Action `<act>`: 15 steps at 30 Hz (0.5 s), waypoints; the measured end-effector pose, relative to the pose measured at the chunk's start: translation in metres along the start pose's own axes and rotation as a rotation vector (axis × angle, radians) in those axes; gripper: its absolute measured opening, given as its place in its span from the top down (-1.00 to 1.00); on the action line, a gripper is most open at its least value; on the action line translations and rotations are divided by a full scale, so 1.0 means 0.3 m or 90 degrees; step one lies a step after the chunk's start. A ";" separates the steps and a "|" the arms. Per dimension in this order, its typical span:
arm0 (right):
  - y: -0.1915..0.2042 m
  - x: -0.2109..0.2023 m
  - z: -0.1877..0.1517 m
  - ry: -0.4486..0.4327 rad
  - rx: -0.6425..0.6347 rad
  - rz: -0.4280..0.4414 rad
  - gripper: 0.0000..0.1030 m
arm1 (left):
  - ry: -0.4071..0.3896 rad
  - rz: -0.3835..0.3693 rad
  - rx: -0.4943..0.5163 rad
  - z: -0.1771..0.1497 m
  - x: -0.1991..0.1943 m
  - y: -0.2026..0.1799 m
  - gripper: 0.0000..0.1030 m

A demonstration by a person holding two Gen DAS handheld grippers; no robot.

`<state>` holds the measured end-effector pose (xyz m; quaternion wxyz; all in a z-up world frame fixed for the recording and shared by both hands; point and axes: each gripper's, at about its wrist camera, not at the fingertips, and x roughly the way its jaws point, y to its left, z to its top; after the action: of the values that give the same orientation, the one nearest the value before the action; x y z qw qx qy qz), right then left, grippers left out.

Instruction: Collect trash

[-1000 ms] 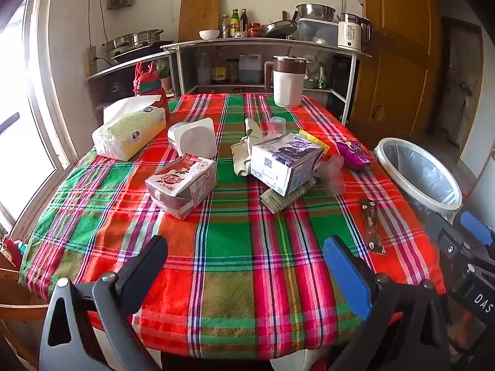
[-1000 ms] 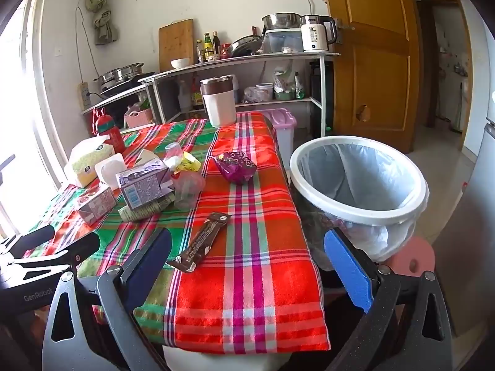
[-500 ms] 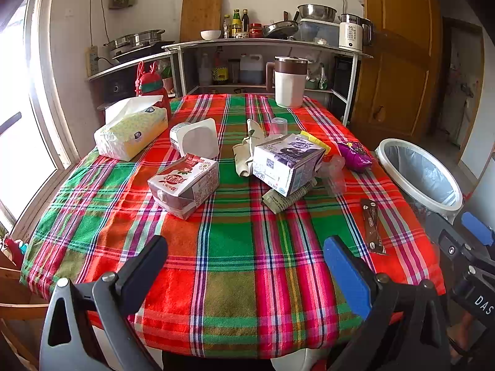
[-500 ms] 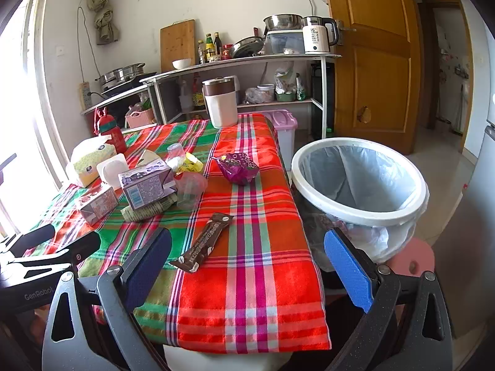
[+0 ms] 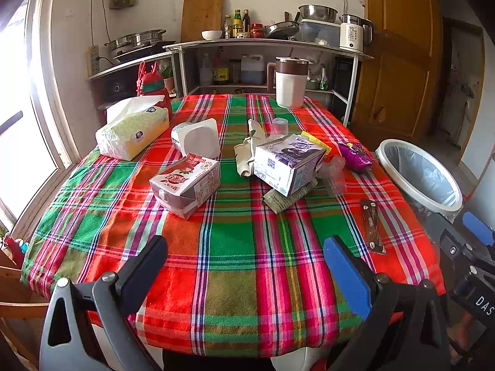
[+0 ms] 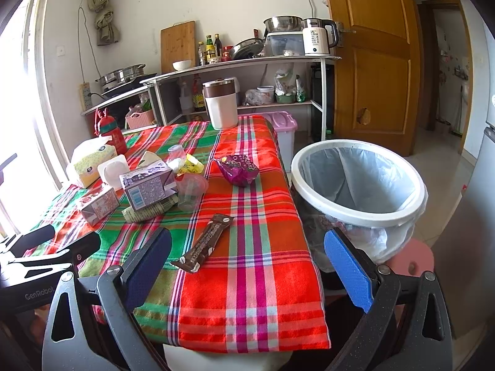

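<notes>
Trash (image 5: 372, 226) lies unmoved on the table; both grippers' fingers stay apart, empty.

the left hand-held gripper (image 5: 246, 266) is held wide apart over the near edge of the plaid-covered surface (image 5: 235, 238). a red carton (image 5: 185, 184) is seen at 11 o'clock, a purple carton (image 5: 287, 162) at 1 o'clock, a brown wrapper (image 5: 372, 226) and lined bin (image 5: 417, 176) at 2 o'clock.

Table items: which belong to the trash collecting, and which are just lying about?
Job:
brown snack wrapper
purple wrapper
crumpled clear cups
purple carton
red carton
bin

Likely lying about:
tissue pack
white jug
red bottle
</notes>
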<state>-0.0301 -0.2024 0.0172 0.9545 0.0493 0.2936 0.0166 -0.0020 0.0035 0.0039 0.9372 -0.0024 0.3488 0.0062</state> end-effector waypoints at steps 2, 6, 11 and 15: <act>0.001 0.000 0.000 -0.001 -0.001 -0.001 -0.93 | 0.000 0.000 0.001 0.000 0.001 0.000 -0.98; 0.001 -0.003 0.003 -0.001 -0.001 0.000 -0.93 | 0.000 0.000 0.000 -0.001 0.000 0.001 -0.98; 0.002 -0.006 0.001 -0.004 -0.001 0.000 -0.93 | 0.000 0.000 0.000 -0.001 -0.002 0.001 -0.98; 0.002 -0.007 0.000 -0.004 0.001 -0.001 -0.93 | -0.001 -0.001 0.000 -0.002 -0.005 0.002 -0.98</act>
<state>-0.0318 -0.2019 0.0186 0.9555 0.0497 0.2903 0.0158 -0.0037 0.0042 0.0044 0.9374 -0.0026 0.3482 0.0058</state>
